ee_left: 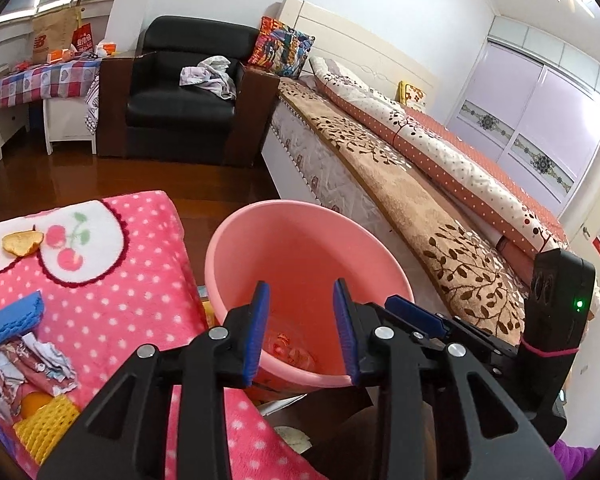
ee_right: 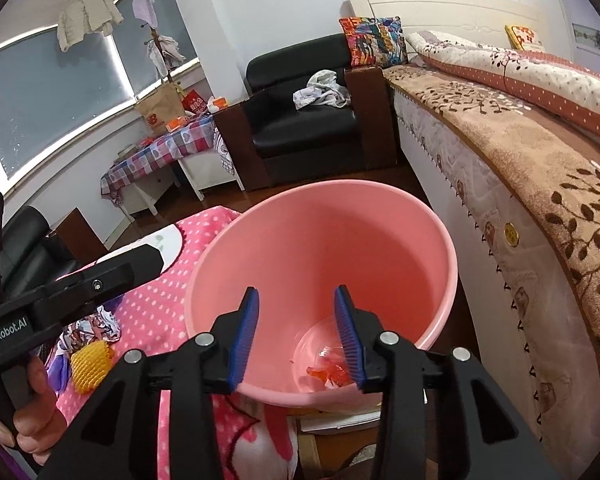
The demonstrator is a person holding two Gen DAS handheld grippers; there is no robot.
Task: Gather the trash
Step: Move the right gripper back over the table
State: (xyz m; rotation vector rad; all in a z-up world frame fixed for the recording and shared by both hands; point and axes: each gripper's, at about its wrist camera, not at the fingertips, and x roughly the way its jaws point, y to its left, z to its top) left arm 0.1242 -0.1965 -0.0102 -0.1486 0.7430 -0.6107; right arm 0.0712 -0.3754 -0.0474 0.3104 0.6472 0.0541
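Note:
A pink plastic bucket [ee_left: 236,240] [ee_right: 320,232] stands on the floor between a pink dotted blanket [ee_left: 132,280] and the bed. Orange-red wrapper scraps [ee_right: 328,374] [ee_left: 284,344] lie at its bottom. My left gripper [ee_left: 300,292] hangs open over the bucket's near rim with nothing between its blue pads. My right gripper [ee_right: 297,298] is likewise open above the bucket mouth, and empty. On the blanket lie an orange peel [ee_left: 22,243], a blue foam net [ee_left: 12,320], crumpled paper [ee_left: 40,364] and a yellow foam net [ee_left: 44,424] [ee_right: 92,364].
The bed [ee_right: 520,184] with a brown leaf-patterned cover runs along the bucket's right side. A black armchair [ee_left: 180,100] and a low table with a checked cloth [ee_left: 32,84] stand at the back across dark wooden floor. A hand [ee_right: 32,404] holds the left gripper's handle.

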